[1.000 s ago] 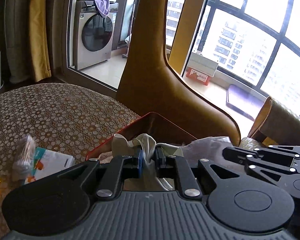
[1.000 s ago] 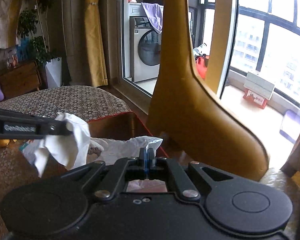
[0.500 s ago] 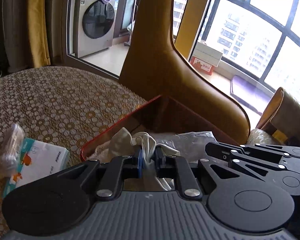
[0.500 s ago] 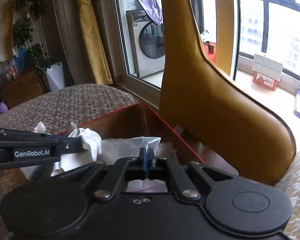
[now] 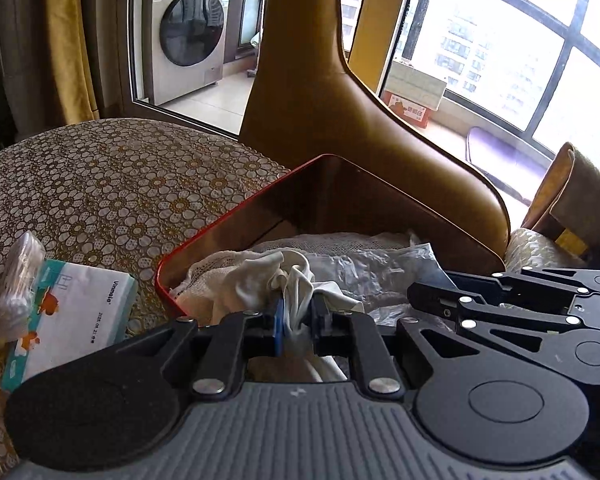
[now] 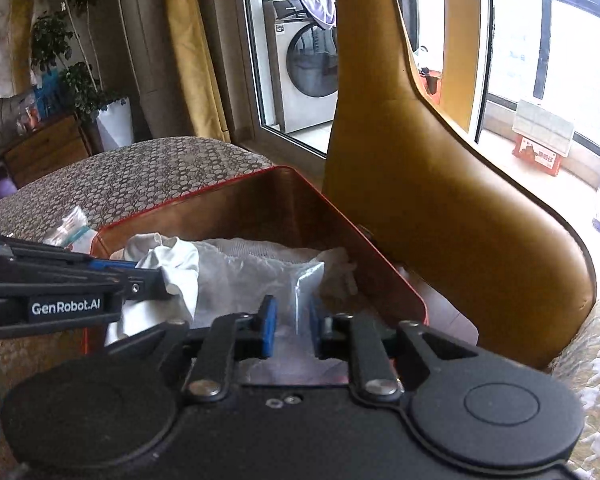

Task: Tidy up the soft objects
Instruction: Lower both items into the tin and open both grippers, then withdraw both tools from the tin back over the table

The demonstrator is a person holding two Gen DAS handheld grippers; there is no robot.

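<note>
A red-rimmed brown box [image 5: 236,210] [image 6: 384,264] stands on the patterned table and holds soft white items. My left gripper [image 5: 298,322] has its jaws slightly parted around a white cloth [image 5: 260,280], just above the box's near left corner; the cloth also shows in the right wrist view [image 6: 176,268]. My right gripper [image 6: 292,324] has opened. A clear plastic bag [image 6: 304,284] stands between its parted pads inside the box. The right gripper shows in the left wrist view [image 5: 412,294] over the bag [image 5: 364,272].
A mustard chair back [image 5: 340,120] [image 6: 440,184] rises right behind the box. A tissue pack [image 5: 68,316] and a small clear packet [image 5: 18,280] lie on the flowered tablecloth [image 5: 100,184] left of the box. A window and a washing machine are beyond.
Both grippers have come down into the box. The right jaws went from shut on the plastic bag to open. The left jaws have parted a little around the cloth.
</note>
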